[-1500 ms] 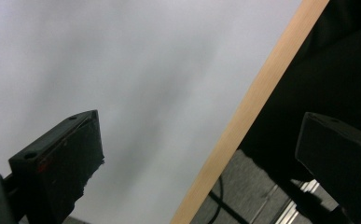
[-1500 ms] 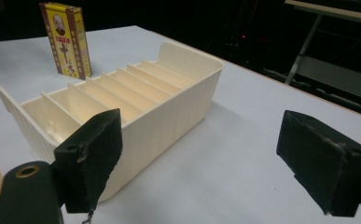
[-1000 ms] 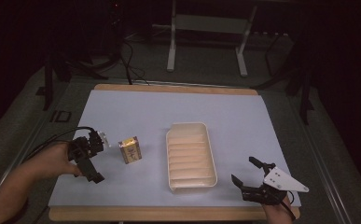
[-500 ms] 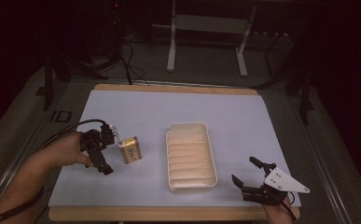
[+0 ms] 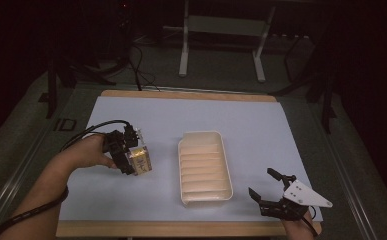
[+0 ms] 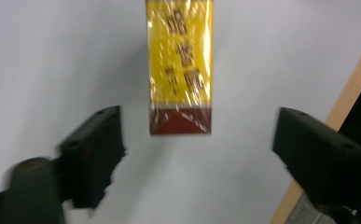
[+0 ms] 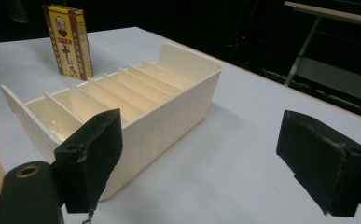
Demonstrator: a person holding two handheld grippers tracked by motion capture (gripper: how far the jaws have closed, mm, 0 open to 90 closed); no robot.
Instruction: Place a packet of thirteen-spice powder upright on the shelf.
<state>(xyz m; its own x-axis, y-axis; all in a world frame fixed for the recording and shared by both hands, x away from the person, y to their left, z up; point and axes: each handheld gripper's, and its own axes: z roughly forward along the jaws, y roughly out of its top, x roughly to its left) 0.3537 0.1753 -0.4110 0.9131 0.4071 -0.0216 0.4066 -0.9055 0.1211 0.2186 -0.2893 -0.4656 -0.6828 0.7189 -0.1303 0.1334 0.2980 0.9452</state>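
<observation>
Yellow-and-red, film-wrapped, the small carton [image 5: 140, 160] is standing at centre left of the high view, beside the cream slotted plastic tray [image 5: 204, 167]. Left gripper [image 5: 126, 152] has closed in over it, spread wide, suggesting a grasp is coming. Right gripper [image 5: 273, 192] is idling agape, lower right.

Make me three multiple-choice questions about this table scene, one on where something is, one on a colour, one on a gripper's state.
1. Where is the yellow box relative to the cream divided tray?
A. Inside it
B. On the table to its left
C. Under it

2. What colour is the band at one end of the box?
A. Dark red
B. Green
C. Blue

3. How is the left gripper?
A. Shut on the box
B. Shut on the tray
C. Open

Answers: 1 B, the high view shows a gap between box and tray. 2 A, seen in the left gripper view. 3 C, its jaws stand wide apart with the box ahead.
</observation>
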